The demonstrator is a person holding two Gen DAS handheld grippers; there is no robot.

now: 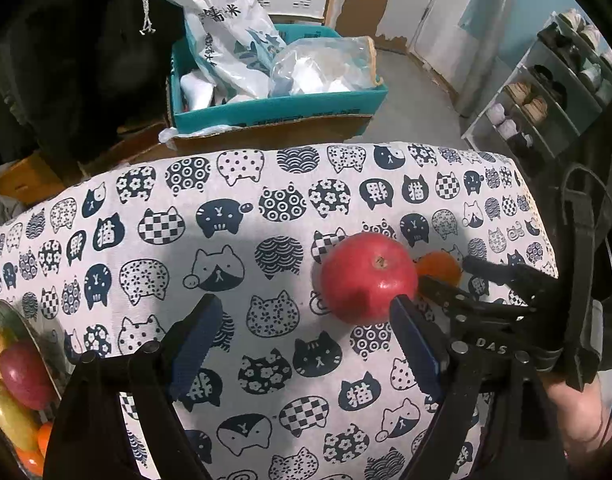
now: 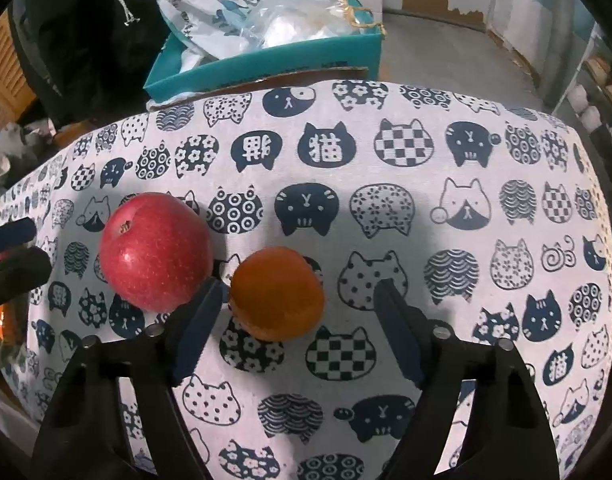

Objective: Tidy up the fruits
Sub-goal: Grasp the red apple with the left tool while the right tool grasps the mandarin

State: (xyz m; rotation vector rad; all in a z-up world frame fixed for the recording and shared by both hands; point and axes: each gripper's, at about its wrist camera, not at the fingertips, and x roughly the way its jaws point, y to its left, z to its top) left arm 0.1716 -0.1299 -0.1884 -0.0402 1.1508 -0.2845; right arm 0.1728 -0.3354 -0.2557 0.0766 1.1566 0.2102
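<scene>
right now both grippers hang spread wide over a tablecloth (image 2: pixel 446 152) printed with navy cat faces. the left gripper (image 1: pixel 306 312) has its two blue-padded fingers far apart with nothing between them; a red apple (image 1: pixel 368 278) sits just ahead of its right finger, the fingertip overlapping the apple's near edge, though whether it touches cannot be told. beyond the apple on that same side, an orange (image 1: pixel 440 266) peeks out, partly hidden by the apple and by the dark fingers of the right gripper (image 1: pixel 478 276) reaching in from the right. off to the left gripper's near left, at the picture's edge, a dish (image 1: pixel 30 332) holds more fruit: a red one, yellow ones and orange ones. seen from the right wrist, the right gripper (image 2: pixel 296 292) is likewise wide open and the orange (image 2: pixel 277 293) lies on the cloth between its fingertips, close against the left finger and well clear of the right one, not clamped. the apple (image 2: pixel 156 251) rests just outside that left finger, beside the orange. past the table's far edge stands a teal box (image 2: pixel 266 66) stuffed with plastic bags (image 2: pixel 210 4).
</scene>
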